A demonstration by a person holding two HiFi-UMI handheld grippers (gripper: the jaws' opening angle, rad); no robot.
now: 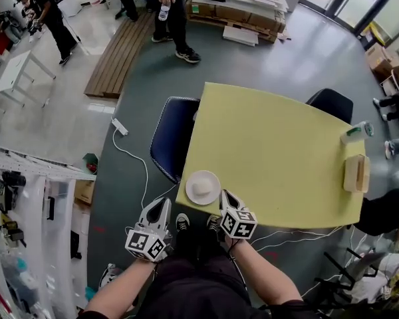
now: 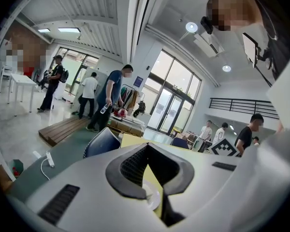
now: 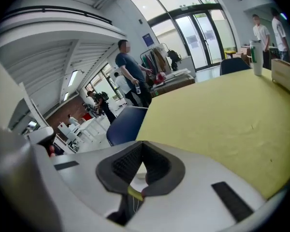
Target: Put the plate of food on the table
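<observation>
As the plate of food [image 1: 214, 179] already rests on the yellow desk [image 1: 279, 151] near its corner, placement appears complete. Left gripper [image 1: 164, 203] and right gripper [image 1: 224, 194] are both closed, holding nothing.

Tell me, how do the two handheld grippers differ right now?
The left gripper is off the yellow table, over the floor; the right gripper is at the table's near edge, beside the plate. The left gripper's fingers lean rightward, the right gripper's leftward. Both have fingers closed, holding nothing.
</observation>
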